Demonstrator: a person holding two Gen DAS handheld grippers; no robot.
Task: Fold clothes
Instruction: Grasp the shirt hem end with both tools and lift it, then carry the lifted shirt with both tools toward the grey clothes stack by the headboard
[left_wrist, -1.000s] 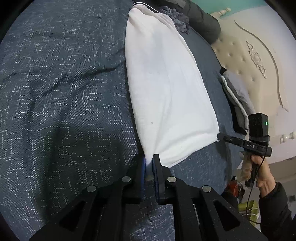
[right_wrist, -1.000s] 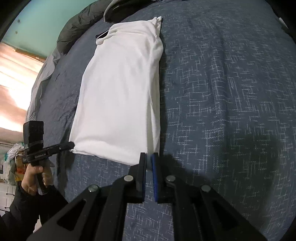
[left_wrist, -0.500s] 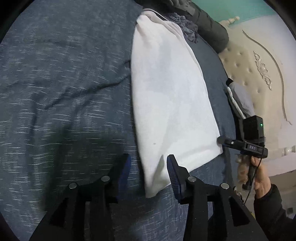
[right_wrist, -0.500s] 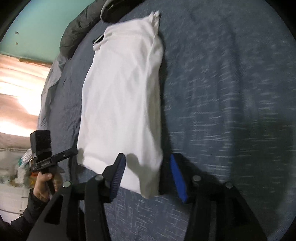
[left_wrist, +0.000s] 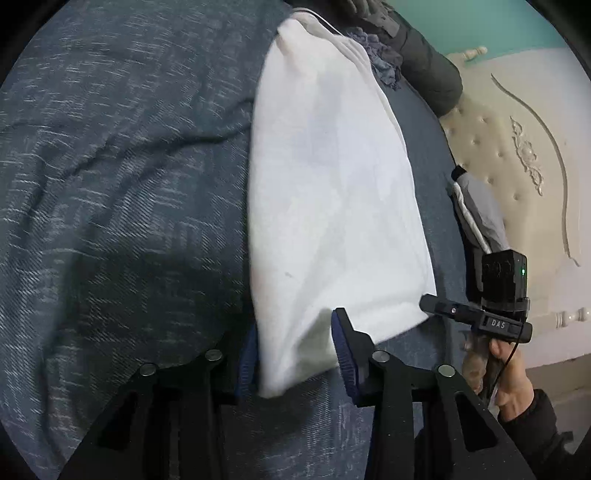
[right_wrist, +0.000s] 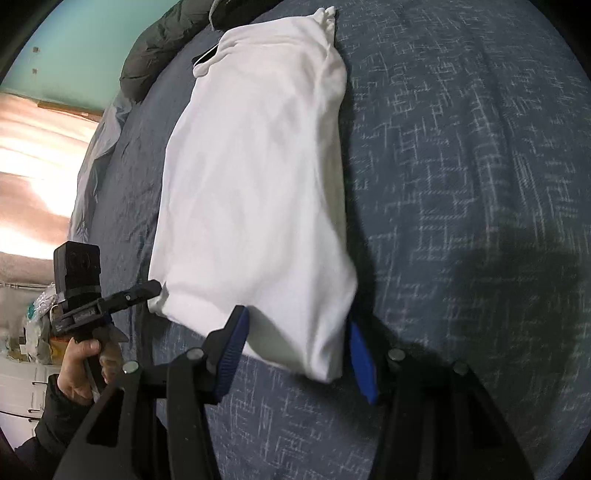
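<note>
A white garment (left_wrist: 332, 203), folded into a long strip, lies flat on the dark blue bed cover (left_wrist: 110, 184). My left gripper (left_wrist: 295, 332) straddles its near left corner; the jaws are closing, with the cloth loose between the blue pads, which do not press it. In the right wrist view the garment (right_wrist: 258, 184) runs away from me, and my right gripper (right_wrist: 297, 321) stands open over its near right corner. That corner lies slack between the fingers. Each view shows the other gripper at the opposite near corner, held by a hand (left_wrist: 509, 373) in a dark sleeve.
A dark padded jacket (left_wrist: 424, 62) and a crumpled purple-grey cloth (left_wrist: 380, 62) lie beyond the garment's far end. Grey folded clothing (left_wrist: 480, 210) sits at the bed's edge by the cream tufted headboard (left_wrist: 517, 166). Blue bed cover (right_wrist: 461, 184) spreads wide on the outer side.
Both grippers were shut on the garment's near corners a second ago. They have opened and let go, and the corners now lie loose between the fingers, deeper in than before.
</note>
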